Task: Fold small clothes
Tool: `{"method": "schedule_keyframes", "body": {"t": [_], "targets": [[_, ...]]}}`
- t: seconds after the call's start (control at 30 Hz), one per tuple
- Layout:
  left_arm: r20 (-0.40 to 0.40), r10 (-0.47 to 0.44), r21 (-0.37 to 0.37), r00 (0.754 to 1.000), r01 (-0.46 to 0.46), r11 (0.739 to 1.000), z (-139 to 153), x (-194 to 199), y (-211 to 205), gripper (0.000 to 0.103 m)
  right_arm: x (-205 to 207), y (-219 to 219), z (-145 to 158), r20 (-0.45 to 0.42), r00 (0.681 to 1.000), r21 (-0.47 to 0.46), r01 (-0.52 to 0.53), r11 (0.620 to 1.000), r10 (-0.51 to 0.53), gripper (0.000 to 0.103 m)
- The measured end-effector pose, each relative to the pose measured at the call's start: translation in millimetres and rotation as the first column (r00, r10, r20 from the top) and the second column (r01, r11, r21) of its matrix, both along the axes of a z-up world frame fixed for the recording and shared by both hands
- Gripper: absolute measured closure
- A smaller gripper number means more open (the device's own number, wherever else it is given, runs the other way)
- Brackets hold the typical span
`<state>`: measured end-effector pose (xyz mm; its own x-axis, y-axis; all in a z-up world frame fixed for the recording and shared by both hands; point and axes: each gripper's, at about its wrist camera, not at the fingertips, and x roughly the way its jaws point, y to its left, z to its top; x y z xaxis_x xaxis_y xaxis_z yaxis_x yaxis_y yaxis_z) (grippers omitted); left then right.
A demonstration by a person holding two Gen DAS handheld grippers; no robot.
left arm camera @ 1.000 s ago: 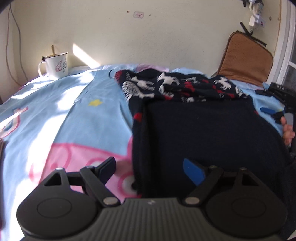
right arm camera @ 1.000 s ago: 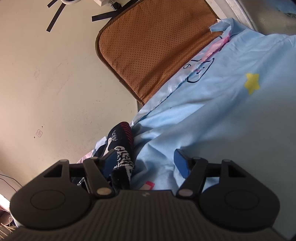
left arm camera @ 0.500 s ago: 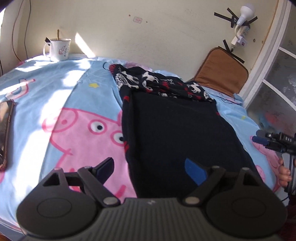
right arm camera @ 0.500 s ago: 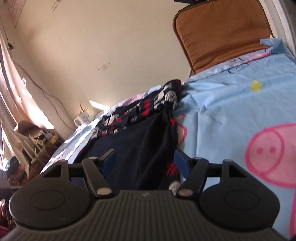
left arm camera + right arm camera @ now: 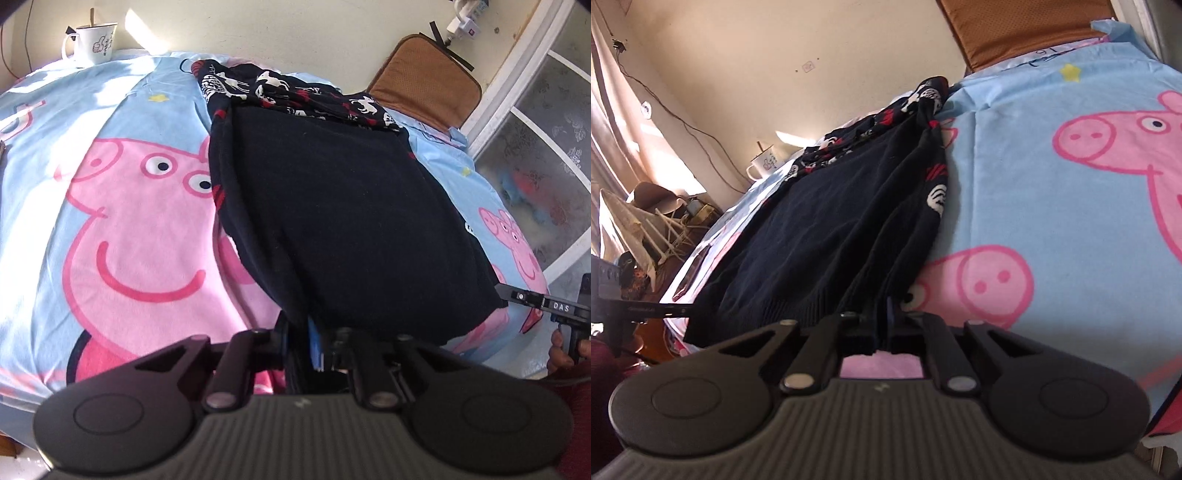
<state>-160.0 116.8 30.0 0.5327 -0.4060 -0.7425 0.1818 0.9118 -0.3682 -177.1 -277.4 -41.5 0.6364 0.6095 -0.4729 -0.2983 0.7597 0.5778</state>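
Now my left gripper point(image 5: 302, 334) and right gripper point(image 5: 882, 325) have just closed, each pinching a near hem corner of the dark sweater point(image 5: 343, 206) on the bedsheet point(image 5: 110, 206); uneven lifting could skew the fold.

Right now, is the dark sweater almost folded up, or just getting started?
Partly done. The dark sweater lies flat with its sides already turned in. The left gripper and right gripper have just closed on its two near corners. The lengthwise fold toward the patterned end is not yet made.
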Motion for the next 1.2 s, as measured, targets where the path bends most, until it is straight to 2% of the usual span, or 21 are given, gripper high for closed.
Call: {"method": "schedule_keyframes", "body": {"t": [0.07,0.13,0.27,0.4,0.47,0.5,0.53,0.57,0.6,0.63,0.7,0.73,0.8,0.83,0.93,1.07,1.13,1.17,1.2], "targets": [[-0.002,0.030,-0.066,1.000,-0.030,0.997,4,0,13,0.093,-3,-10,14,0.049,0.999,0.067,-0.003,0.998,-0.001,0.096],[0.006,0.068,-0.164,0.998,-0.066,0.984,9,2,28,0.093,0,-19,29,0.105,0.994,0.125,0.014,0.992,-0.027,0.096],[0.017,0.166,-0.367,0.986,-0.148,0.918,15,18,53,0.093,30,-26,47,0.161,0.982,0.183,0.069,0.981,-0.099,0.096],[-0.025,0.255,-0.499,0.967,-0.232,0.835,15,58,71,0.092,85,-22,65,0.199,0.964,0.188,0.137,0.972,-0.174,0.096],[-0.040,0.312,-0.498,0.949,-0.290,0.818,18,84,76,0.090,128,-19,73,0.182,0.956,0.195,0.193,0.962,-0.229,0.096],[-0.057,0.366,-0.471,0.929,-0.349,0.811,17,101,79,0.080,151,-15,74,0.165,0.950,0.175,0.236,0.956,-0.264,0.096],[-0.078,0.410,-0.431,0.909,-0.402,0.808,16,117,80,0.066,175,-7,73,0.144,0.940,0.126,0.294,0.948,-0.310,0.095],[-0.099,0.456,-0.383,0.885,-0.457,0.803,13,131,82,0.042,194,-1,69,0.124,0.929,0.076,0.342,0.937,-0.349,0.090],[-0.114,0.493,-0.354,0.863,-0.499,0.791,11,138,84,0.041,208,4,65,0.100,0.926,0.040,0.363,0.931,-0.365,0.082],[-0.125,0.499,-0.356,0.857,-0.509,0.784,9,140,85,0.041,216,4,59,0.062,0.926,0.021,0.372,0.928,-0.372,0.078],[-0.107,0.464,-0.399,0.880,-0.465,0.790,6,134,91,0.040,205,3,53,0.074,0.937,0.083,0.336,0.938,-0.342,0.073],[-0.080,0.462,-0.386,0.883,-0.455,0.803,6,127,92,0.038,195,4,52,0.101,0.942,0.097,0.311,0.946,-0.320,0.071],[-0.033,0.484,-0.326,0.874,-0.468,0.822,6,117,92,0.026,181,12,51,0.138,0.949,0.070,0.276,0.959,-0.283,0.064],[-0.024,0.481,-0.306,0.876,-0.464,0.831,5,114,93,0.026,177,21,51,0.152,0.957,0.052,0.241,0.969,-0.246,0.064],[-0.006,0.424,-0.285,0.905,-0.408,0.867,4,119,82,0.026,172,48,53,0.172,0.973,0.009,0.156,0.988,-0.155,0.064],[0.080,0.364,-0.170,0.928,-0.347,0.922,8,131,45,0.026,173,85,56,0.193,0.980,-0.024,0.047,0.999,-0.041,0.064],[0.129,0.335,-0.086,0.933,-0.326,0.941,8,136,26,0.031,177,100,52,0.185,0.983,-0.050,0.011,0.999,-0.002,0.064],[0.156,0.319,-0.027,0.935,-0.319,0.947,7,139,16,0.038,180,106,49,0.169,0.986,-0.058,0.001,0.998,0.009,0.064],[0.175,0.304,0.022,0.937,-0.312,0.950,6,142,8,0.053,183,109,47,0.150,0.989,-0.063,-0.005,0.998,0.015,0.065]]}}
